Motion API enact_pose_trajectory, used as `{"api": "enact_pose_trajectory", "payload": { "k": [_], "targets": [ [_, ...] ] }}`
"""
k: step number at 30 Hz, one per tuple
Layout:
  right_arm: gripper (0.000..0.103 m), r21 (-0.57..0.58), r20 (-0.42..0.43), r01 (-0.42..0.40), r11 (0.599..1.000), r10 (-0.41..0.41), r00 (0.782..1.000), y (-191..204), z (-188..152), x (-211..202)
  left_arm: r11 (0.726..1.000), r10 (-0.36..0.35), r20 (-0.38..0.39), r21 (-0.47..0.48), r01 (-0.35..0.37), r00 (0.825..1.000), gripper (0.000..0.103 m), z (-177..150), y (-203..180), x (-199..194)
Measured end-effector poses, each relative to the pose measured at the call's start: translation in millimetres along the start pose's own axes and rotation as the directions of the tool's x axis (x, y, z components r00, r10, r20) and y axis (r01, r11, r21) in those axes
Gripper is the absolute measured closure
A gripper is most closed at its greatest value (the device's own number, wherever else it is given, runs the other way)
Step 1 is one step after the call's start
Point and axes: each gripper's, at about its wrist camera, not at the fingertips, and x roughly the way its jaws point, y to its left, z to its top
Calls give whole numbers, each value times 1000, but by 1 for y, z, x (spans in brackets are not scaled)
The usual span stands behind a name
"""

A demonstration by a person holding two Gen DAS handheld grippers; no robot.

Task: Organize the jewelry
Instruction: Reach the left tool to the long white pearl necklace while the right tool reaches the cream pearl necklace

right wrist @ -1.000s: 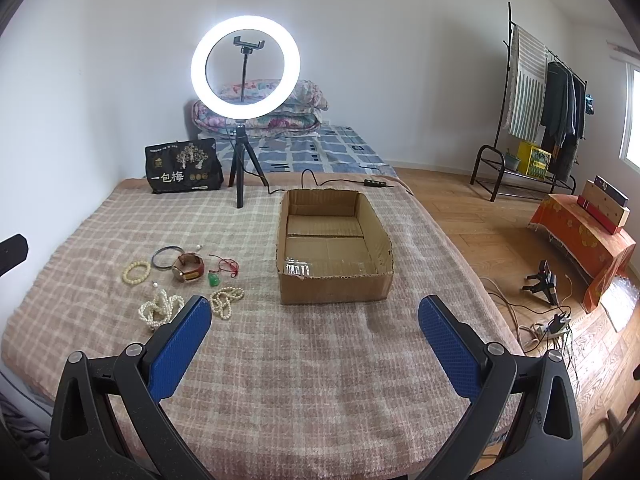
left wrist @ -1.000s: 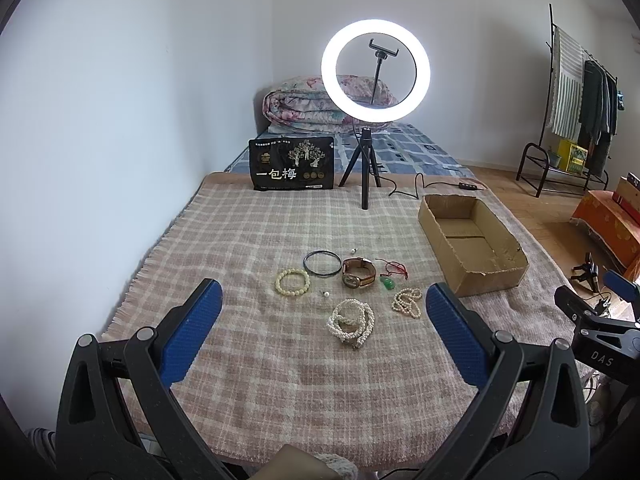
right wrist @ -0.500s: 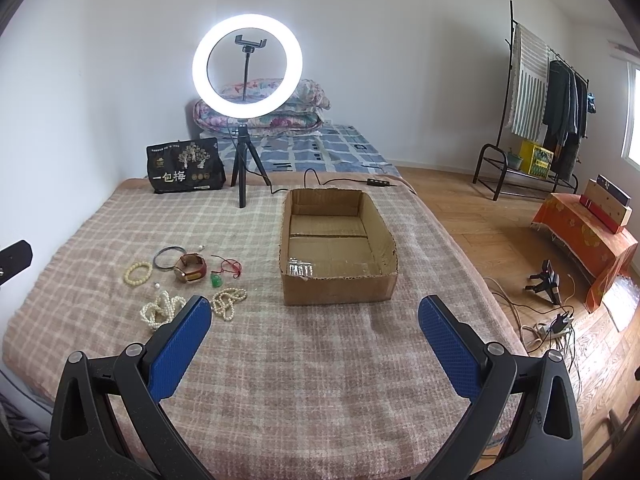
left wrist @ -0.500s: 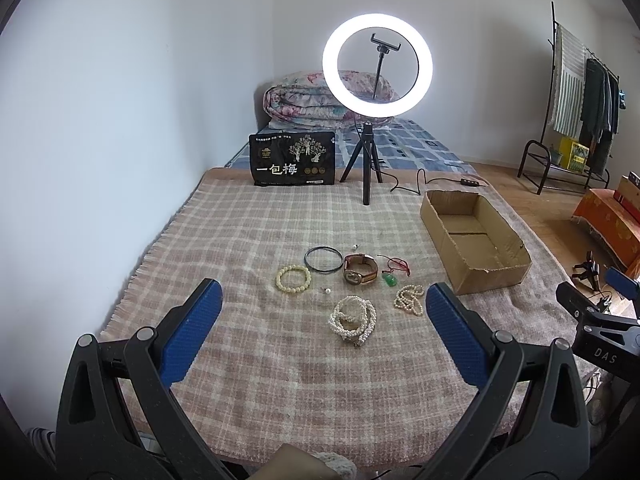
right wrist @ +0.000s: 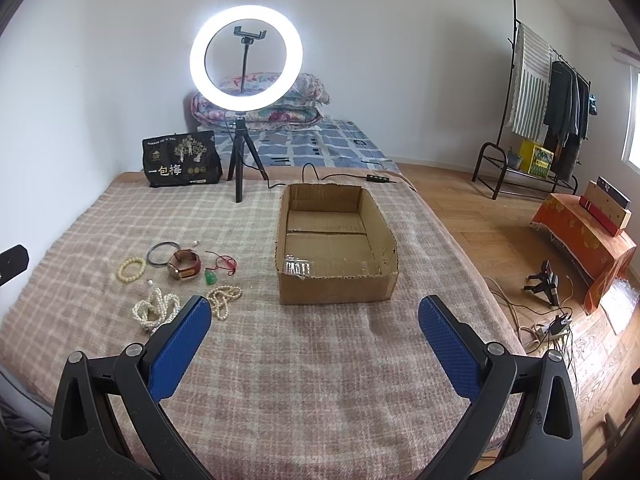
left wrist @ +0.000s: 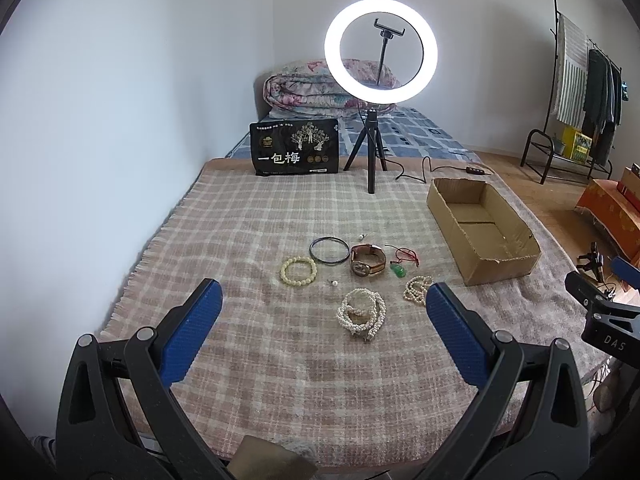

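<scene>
Left wrist view: the jewelry lies on the plaid blanket (left wrist: 248, 216) ahead of the left tool (left wrist: 320, 312). The large pearl strand (left wrist: 361, 313) sits between its fingers' line, the watch (left wrist: 367, 260) beyond. The tool stands wide, holding nothing.

Right wrist view: the cardboard box (right wrist: 335, 280) lies ahead of the right tool (right wrist: 314, 320), jewelry to its left. This tool also stands wide and touches nothing.
</scene>
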Motion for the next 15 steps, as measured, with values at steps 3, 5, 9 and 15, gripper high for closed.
{"api": "enact_pose_trajectory", "payload": {
  "k": [3,5,9,15],
  "targets": [
    [0,-4,-6,-40,999,40,999,-2,-1,6,1000,3,-16,7,-3,1000,0,1,4,6],
    [0,-8,-5,-121,993,121,993,-3,-3,11,1000,-1,-38,6,2,999,0,1,10,11],
    [0,-32,-44,-275,961,273,961,-1,-9,28,1000,-21,-98,8,21,995,0,0,23,26],
    [0,-165,-126,-275,947,256,958,19,-16,52,999,-38,-197,24,44,980,0,-10,41,53]
  ]
}}
